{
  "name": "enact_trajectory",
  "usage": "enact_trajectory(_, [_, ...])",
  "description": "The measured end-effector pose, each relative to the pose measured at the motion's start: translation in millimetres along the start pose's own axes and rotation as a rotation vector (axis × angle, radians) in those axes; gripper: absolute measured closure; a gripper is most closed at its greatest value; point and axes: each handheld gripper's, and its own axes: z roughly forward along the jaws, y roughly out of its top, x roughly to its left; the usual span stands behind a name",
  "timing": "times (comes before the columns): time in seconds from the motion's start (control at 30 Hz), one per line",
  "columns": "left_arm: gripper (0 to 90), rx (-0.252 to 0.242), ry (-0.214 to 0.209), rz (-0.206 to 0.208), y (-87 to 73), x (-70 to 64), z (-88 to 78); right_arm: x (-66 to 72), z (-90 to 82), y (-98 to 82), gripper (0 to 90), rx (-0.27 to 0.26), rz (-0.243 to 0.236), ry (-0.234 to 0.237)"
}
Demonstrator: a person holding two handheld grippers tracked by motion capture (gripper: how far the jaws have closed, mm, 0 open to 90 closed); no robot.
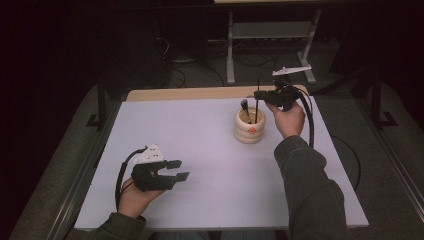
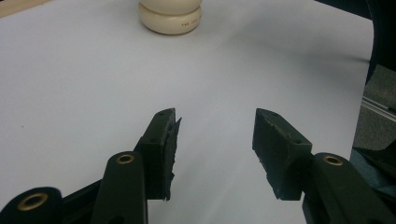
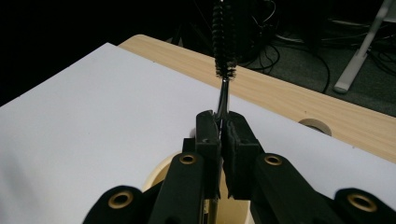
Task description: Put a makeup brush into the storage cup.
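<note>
The right gripper [image 1: 258, 94] is squeezed tight on a thin brush [image 3: 224, 46]; its two black jaws pinch the shiny wire stem, and the dark bristly end sticks up past them; the brush stands straight up, with its lower end down inside a round cream pot [image 1: 249, 127]; another dark brush [image 1: 245, 106] leans in the same pot; the pot sits on the white table top [image 1: 200, 130], toward the far right side, just beside the person's right hand [image 1: 289, 120]; the left gripper [image 1: 180, 170] is well apart from the pot, low over the near left part of the table; its jaws are about half open and hold nothing; only bare white table shows between them.
</note>
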Motion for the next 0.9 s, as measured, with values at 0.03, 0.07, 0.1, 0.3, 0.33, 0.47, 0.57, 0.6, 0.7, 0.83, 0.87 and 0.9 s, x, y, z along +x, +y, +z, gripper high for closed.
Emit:
enact_trajectory(0.03, [49.3,-0.001,0.000,0.001,0.1,0.2,-0.1,-0.1,0.0,-0.5,84.5,-0.003,-0.004,0.001])
enact_trajectory(0.07, [49.3,-0.004,0.000,-0.003,0.0,-0.1,-0.1,-0.1,0.1,-0.9,84.5,-0.001,-0.002,0.002])
enact_trajectory(0.1, [49.3,-0.006,-0.001,-0.002,0.1,-0.2,-0.1,-0.2,0.3,-1.3,84.5,0.001,0.000,0.001])
enact_trajectory(0.3, [49.4,-0.006,-0.003,-0.008,0.0,-1.3,0.7,-1.1,1.6,-5.1,84.5,0.006,0.003,0.000])
enact_trajectory(0.33, [49.4,-0.005,-0.005,-0.009,0.0,-1.3,0.8,-2.1,2.1,-6.4,84.5,0.008,0.000,0.000])
enact_trajectory(0.47, [49.5,-0.005,-0.005,-0.006,0.0,-0.5,0.3,-3.3,2.8,-10.1,84.4,0.012,0.010,0.000])
enact_trajectory(0.57, [49.5,-0.008,-0.003,-0.004,0.2,-0.3,0.2,-3.9,3.6,-11.6,84.5,0.016,0.014,0.000])
enact_trajectory(0.6, [49.5,-0.008,-0.003,-0.005,0.1,-0.3,0.0,-3.9,3.8,-11.9,84.4,0.019,0.015,0.000])
enact_trajectory(0.7, [49.5,-0.012,-0.002,-0.009,0.1,-0.3,-0.1,-3.7,5.2,-12.5,84.4,0.023,0.016,-0.002])
enact_trajectory(0.83, [49.5,-0.011,-0.001,-0.011,0.1,-0.3,-0.8,-3.7,7.3,-13.8,84.4,0.028,0.011,-0.004])
enact_trajectory(0.87, [49.5,-0.011,-0.001,-0.011,0.1,-0.2,-0.8,-4.0,7.9,-14.6,84.4,0.024,0.009,-0.005])
enact_trajectory(0.9, [49.5,-0.010,-0.001,-0.010,0.2,0.1,-0.9,-4.0,8.7,-15.4,84.3,0.025,0.013,-0.003])
